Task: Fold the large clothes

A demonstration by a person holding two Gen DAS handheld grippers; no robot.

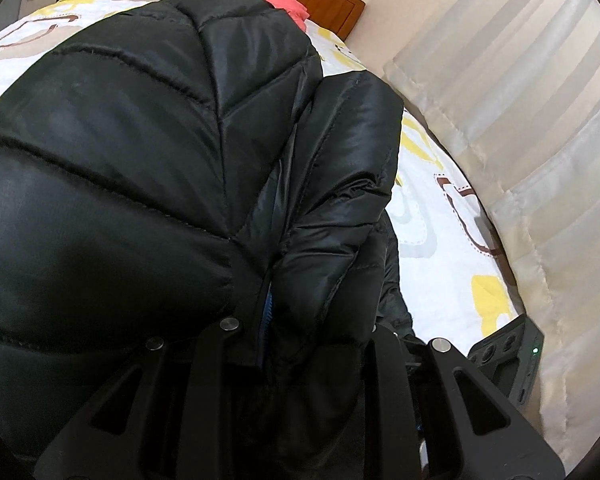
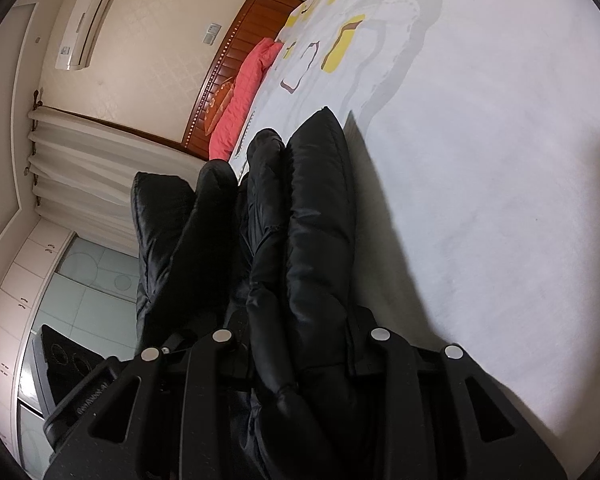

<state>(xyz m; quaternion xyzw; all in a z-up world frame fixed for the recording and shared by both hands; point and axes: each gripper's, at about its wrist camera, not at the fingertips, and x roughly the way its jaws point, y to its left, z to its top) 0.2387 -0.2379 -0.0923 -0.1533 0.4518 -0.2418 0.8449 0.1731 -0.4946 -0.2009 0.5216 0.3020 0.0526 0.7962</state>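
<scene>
Right up close, both grippers are clamped on the black puffer jacket (image 1: 148, 168): the left gripper (image 1: 300, 344) has its jaws pinched on a bunched fold with a bit of blue zipper (image 1: 267, 308) peeking out, and the right gripper (image 2: 300, 344) is squeezing thick quilted layers that fill the gap between its arms. The jacket pretty much blocks the whole left wrist view, lying across the bed (image 1: 440, 216), which has a white sheet with yellow and brown shapes. Past it there's a coral pink quilt (image 2: 244, 92) against the wooden headboard (image 2: 256, 20), and pale curtains (image 1: 540, 100) run beside the bed. Farther off, a wall air conditioner (image 2: 85, 24), its label too small to read, and white cabinets (image 2: 16, 280).
</scene>
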